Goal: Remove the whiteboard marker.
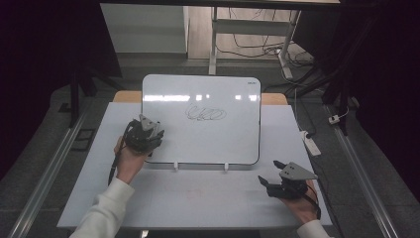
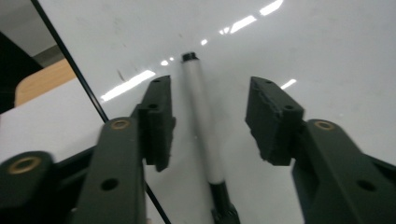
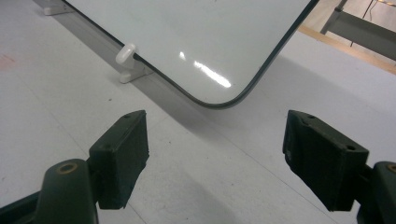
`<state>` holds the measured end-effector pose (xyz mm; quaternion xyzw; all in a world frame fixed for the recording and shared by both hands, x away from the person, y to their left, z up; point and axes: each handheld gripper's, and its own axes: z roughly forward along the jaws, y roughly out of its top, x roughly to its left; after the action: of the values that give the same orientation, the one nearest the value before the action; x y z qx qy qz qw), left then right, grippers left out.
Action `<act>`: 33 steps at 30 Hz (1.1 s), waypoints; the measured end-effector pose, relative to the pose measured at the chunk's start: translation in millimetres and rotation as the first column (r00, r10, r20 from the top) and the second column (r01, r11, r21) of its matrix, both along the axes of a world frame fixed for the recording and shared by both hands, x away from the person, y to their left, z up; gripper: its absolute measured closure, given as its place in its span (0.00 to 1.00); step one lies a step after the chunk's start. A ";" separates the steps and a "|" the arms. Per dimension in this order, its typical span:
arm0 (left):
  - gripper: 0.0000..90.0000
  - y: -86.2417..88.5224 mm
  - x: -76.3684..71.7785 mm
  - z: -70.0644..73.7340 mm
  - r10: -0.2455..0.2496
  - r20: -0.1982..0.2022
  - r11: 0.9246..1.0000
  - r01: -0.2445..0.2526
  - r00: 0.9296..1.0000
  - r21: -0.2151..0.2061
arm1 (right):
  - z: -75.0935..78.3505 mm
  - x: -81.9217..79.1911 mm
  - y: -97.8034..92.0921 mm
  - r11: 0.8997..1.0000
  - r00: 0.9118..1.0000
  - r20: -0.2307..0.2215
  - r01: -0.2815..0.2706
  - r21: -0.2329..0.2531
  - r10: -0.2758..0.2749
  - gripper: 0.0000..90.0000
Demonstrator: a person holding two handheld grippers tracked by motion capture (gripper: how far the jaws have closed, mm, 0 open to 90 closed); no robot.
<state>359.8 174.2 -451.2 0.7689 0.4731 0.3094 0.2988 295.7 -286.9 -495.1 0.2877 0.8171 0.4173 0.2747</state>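
Observation:
A whiteboard (image 1: 200, 141) lies on the white table, with a black scribble (image 1: 205, 114) near its upper middle. My left gripper (image 1: 156, 135) hovers over the board's lower left corner, held in a hand. In the left gripper view it (image 2: 210, 86) is open, and a white marker (image 2: 201, 121) with dark ends lies on the board between the jaws, nearer the left one. My right gripper (image 1: 269, 171) is open above the bare table, just off the board's lower right corner (image 3: 210, 46), with nothing between its jaws (image 3: 217, 121).
Two white clips (image 1: 175, 166) (image 1: 226, 167) hold the board's near edge; one clip (image 3: 127, 53) shows in the right gripper view. The white table (image 1: 198, 198) extends toward me. A power strip (image 1: 310, 141) and cables lie off the right side. Metal rails flank the table.

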 end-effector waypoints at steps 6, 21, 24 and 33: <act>0.76 -3.9 6.1 -4.5 0.011 0.012 0.999 -0.011 1.000 0.034 | 1.1 -0.9 0.6 1.000 1.000 0.014 0.010 -0.014 -0.010 0.25; 0.91 -10.1 3.7 -7.6 0.014 0.050 0.999 -0.017 0.999 0.051 | 3.8 -2.1 1.2 1.000 0.999 0.032 0.026 -0.014 -0.026 0.25; 0.91 -9.1 -1.9 -1.6 -0.002 0.061 0.999 0.000 0.998 0.046 | 3.9 -1.9 -0.1 0.999 0.999 0.033 0.032 -0.009 -0.032 0.26; 0.91 -15.1 -47.0 39.1 -0.183 0.145 0.974 0.199 0.972 -0.104 | 5.4 -2.4 -0.4 1.000 0.999 0.032 0.018 0.023 -0.019 0.26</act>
<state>312.8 159.1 -412.1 0.7693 0.3930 0.3016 0.4034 293.3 -287.3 -489.7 0.2918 0.8050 0.4284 0.2885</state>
